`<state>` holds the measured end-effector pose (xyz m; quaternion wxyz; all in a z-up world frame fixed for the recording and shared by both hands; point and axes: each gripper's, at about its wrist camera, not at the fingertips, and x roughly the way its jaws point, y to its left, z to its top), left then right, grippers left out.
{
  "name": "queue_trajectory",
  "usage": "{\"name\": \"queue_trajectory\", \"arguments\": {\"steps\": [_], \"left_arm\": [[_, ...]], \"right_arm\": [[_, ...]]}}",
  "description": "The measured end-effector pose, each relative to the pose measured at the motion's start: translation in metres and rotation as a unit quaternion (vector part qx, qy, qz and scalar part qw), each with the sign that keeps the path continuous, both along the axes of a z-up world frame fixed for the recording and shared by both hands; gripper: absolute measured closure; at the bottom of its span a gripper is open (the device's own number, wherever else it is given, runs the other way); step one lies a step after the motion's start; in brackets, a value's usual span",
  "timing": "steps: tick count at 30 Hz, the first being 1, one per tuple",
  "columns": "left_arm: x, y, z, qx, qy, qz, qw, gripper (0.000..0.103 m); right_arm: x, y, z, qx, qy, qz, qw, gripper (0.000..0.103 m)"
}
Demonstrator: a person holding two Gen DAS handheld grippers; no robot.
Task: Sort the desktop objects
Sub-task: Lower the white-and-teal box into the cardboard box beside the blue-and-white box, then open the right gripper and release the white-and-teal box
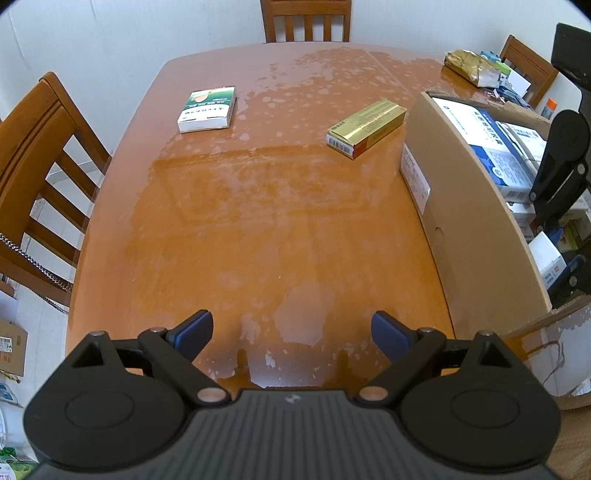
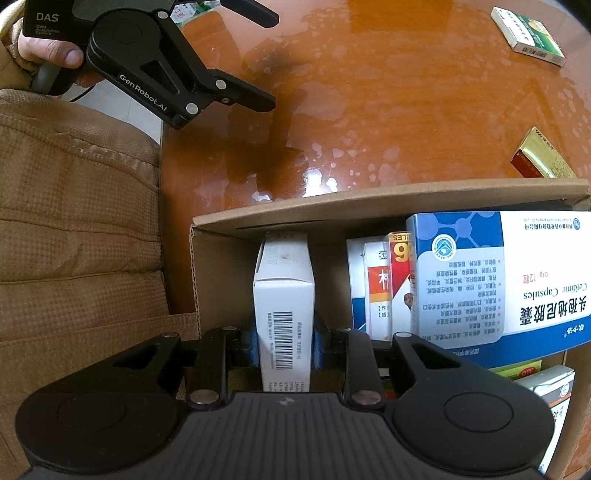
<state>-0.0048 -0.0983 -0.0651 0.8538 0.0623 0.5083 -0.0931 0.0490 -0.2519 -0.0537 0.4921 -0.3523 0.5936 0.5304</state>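
My right gripper (image 2: pixel 284 347) is shut on a white medicine box (image 2: pixel 283 295) with a barcode, held on edge inside the near-left corner of the cardboard box (image 2: pixel 332 208). Several medicine packs fill that box, the largest a blue-and-white capsule pack (image 2: pixel 498 273). My left gripper (image 1: pixel 291 334) hovers open over the bare orange table (image 1: pixel 258 221), nothing between its blue pads. A green-and-white box (image 1: pixel 207 110) and a gold box (image 1: pixel 366 127) lie flat on the far half of the table. In the right wrist view the left gripper (image 2: pixel 266 59) is seen at top left in a hand.
Wooden chairs stand at the left (image 1: pixel 40 177), far side (image 1: pixel 306 20) and far right (image 1: pixel 528 64) of the table. A crumpled gold bag (image 1: pixel 471 66) and small clutter sit behind the cardboard box. A tan padded sleeve (image 2: pixel 77 229) fills the left of the right wrist view.
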Motion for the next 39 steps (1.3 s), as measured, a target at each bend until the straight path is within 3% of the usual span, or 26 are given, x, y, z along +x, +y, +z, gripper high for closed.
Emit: {"name": "queue_trajectory", "arguments": {"steps": [12,22,28,31,32,34,36,39], "left_arm": [[0.001,-0.001,0.0,0.0,-0.001,0.001,1.0,0.01],[0.001,0.0,0.001,-0.002,-0.004,-0.003,1.0,0.01],[0.0,0.0,0.002,-0.005,-0.006,-0.009,0.9999,0.01],[-0.001,0.0,0.003,-0.006,-0.008,-0.01,0.9999,0.01],[-0.002,0.001,0.003,-0.007,-0.008,-0.01,0.9999,0.01],[-0.002,0.002,0.002,-0.008,-0.008,-0.01,0.9999,0.01],[-0.002,0.003,0.002,-0.01,-0.007,-0.01,0.9999,0.01],[0.0,0.003,0.002,-0.011,-0.007,-0.013,0.9998,0.01]], "right_arm": [[0.005,-0.006,-0.003,-0.002,-0.003,0.017,1.0,0.072],[0.005,-0.01,0.003,0.008,-0.005,-0.003,1.0,0.064],[0.007,-0.019,0.013,0.02,-0.006,-0.033,0.999,0.064],[0.013,-0.03,0.024,0.04,-0.006,-0.071,0.997,0.05],[0.015,-0.036,0.028,0.048,-0.002,-0.091,0.995,0.049],[0.021,-0.05,0.034,0.069,0.017,-0.139,0.988,0.048],[0.03,-0.07,0.035,0.091,0.055,-0.22,0.97,0.038],[0.042,-0.102,0.03,0.102,0.117,-0.354,0.922,0.035]]}}
